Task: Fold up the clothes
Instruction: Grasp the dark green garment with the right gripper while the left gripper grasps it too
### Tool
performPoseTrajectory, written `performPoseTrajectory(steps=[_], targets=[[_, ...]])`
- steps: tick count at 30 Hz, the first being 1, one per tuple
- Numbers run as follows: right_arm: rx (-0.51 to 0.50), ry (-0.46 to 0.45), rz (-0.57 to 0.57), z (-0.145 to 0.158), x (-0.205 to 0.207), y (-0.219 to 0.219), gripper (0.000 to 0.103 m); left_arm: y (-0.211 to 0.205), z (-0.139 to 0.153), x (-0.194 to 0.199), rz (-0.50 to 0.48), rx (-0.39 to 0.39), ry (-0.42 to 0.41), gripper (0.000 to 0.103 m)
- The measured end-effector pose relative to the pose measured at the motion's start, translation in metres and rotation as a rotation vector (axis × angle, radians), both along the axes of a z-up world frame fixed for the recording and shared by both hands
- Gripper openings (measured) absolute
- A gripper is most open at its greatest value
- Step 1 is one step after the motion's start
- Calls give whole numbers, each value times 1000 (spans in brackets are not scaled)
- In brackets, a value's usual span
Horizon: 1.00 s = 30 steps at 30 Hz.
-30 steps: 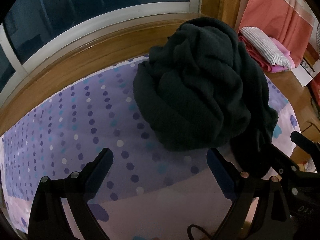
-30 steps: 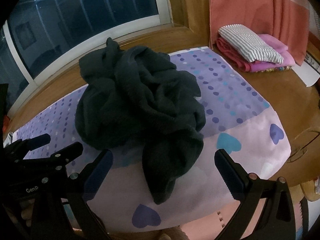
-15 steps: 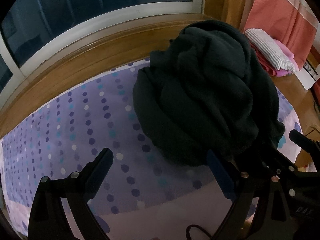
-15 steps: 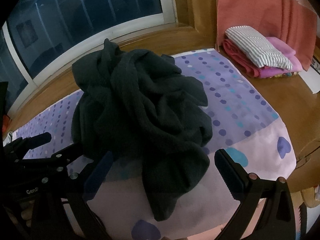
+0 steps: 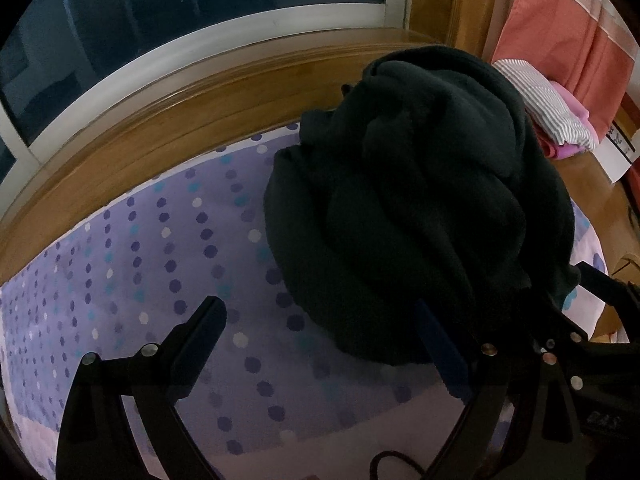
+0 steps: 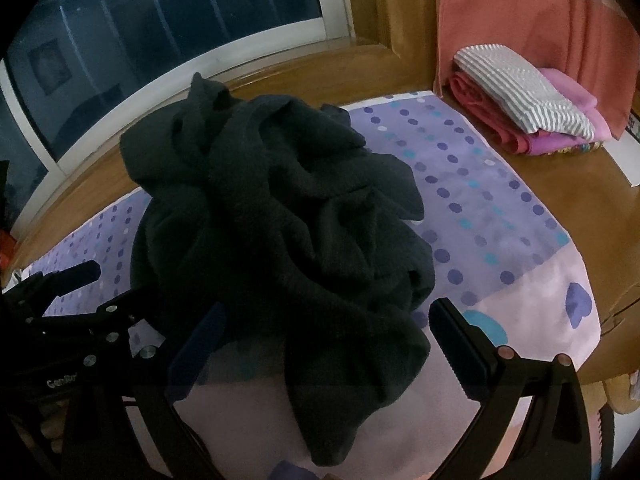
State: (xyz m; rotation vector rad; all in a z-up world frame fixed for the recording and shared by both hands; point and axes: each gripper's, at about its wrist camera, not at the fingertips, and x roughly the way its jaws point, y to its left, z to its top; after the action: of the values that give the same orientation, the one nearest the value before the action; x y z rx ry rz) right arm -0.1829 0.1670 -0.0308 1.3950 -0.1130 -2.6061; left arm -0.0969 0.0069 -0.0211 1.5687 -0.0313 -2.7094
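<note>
Folding had not begun, as far as I could judge: the one dark garment (image 6: 280,232) lay in a crumpled heap on the dotted sheet (image 5: 152,264), with a loose flap hanging toward the near edge. I held both tools at it with nothing gripped. My left gripper (image 5: 320,344) had its jaws spread wide, the heap's near edge just beside the right finger. My right gripper (image 6: 328,340) was likewise spread, its jaws to either side of the hanging flap but not pinching it. Everything was left to do: find an edge, spread the garment flat, then fold it.

By my count there was one garment to fold, two grippers, one sheet, and one folded stack (image 6: 532,120) at the far right by the curtain (image 6: 520,8), apparently three or four pieces, striped one on top.
</note>
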Motion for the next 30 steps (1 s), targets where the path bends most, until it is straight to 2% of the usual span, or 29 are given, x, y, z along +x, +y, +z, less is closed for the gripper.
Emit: performPoseTrajectory(steps=[6,12,14,18,20,21,23,24,25,26,28,30], targets=[[2,-49,-28,-16,-15,2,103,-8,1,-13,-55,40,48,97],[-46,-121,-36,-37,-25,8,103,-14,34,-11,-122,69,180,97],[-55,-134,-35,-43,-27,9,103,-11,40,-18,-139,75,199,97],[-55,-140,-31,-48,-28,9,103,7,44,-41,-196,84,207,97],[-61,-136,-31,-48,-27,10,102,17,34,-59,-228,100,172,97],[-72,-133,-34,-47,-25,13,97,19,30,-67,-239,123,153,95],[-102,-122,-36,-43,-20,18,91,19,24,-78,-259,225,98,81],[-120,-114,-36,-40,-17,20,88,19,24,-78,-260,269,81,67],[-138,-106,-37,-37,-14,23,87,19,24,-78,-260,308,67,60],[-153,-91,-39,-34,-10,26,86,21,24,-77,-267,310,66,57],[-184,-61,-45,-28,-4,33,79,25,28,-74,-284,286,76,38],[-207,-44,-46,-23,-1,36,39,29,33,-67,-298,244,97,29]])
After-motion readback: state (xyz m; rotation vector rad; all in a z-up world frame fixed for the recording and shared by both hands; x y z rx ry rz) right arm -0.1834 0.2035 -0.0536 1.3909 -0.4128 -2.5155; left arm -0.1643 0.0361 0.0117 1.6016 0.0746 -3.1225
